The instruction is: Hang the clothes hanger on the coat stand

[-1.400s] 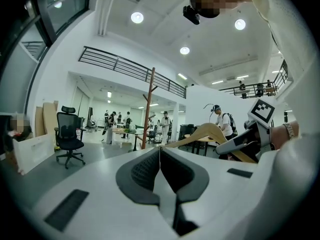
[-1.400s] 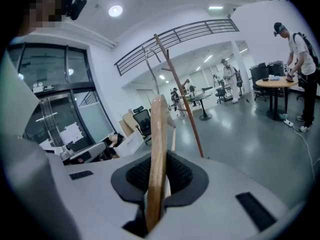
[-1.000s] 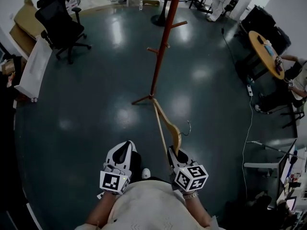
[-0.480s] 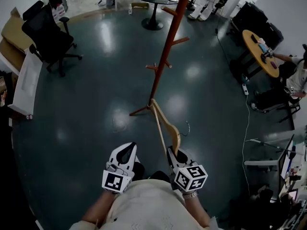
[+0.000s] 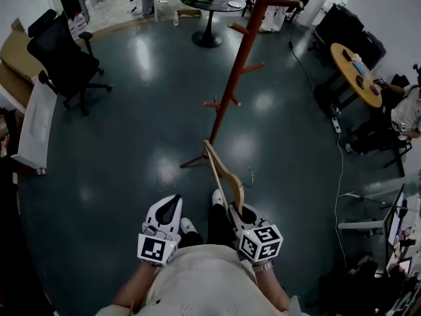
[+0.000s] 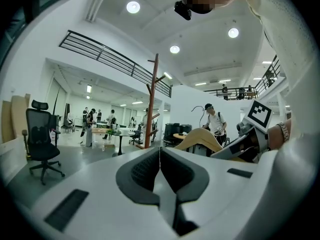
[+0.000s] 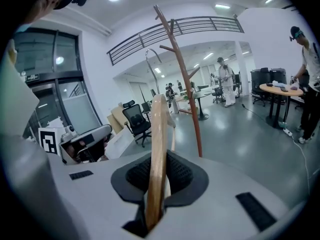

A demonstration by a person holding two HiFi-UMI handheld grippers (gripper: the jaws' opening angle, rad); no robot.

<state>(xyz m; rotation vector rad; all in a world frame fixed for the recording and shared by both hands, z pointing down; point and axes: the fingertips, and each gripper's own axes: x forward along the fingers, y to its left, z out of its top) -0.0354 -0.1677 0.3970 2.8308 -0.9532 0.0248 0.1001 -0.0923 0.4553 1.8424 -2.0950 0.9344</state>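
Head view, looking steeply down: the right gripper [image 5: 235, 210] sits low and right of centre, its jaws closed on one end of a wooden hanger [image 5: 223, 173]. The hanger's long axis runs away from the jaws, forward and a little left, toward the foot of the coat stand [image 5: 237, 78]. Its wire hook [image 5: 252, 176] sticks out to the right, about halfway along. The stand rises ahead, apart from the hanger, with a low peg [image 5: 214, 104] nearest and higher pegs beyond. The left gripper [image 5: 172, 201] hangs beside the right one, holding nothing.

Left gripper view: the jaws are pressed together with nothing between them. The stand is straight ahead in the distance. The hanger and the right gripper show at the right edge.

Right gripper view: the jaws are clamped on the hanger's wooden arm, which rises nearly upright from them. The stand is just right of it, farther off, with its pegs above the hanger. The right gripper is the one placed to lift the hook up and forward to a peg.
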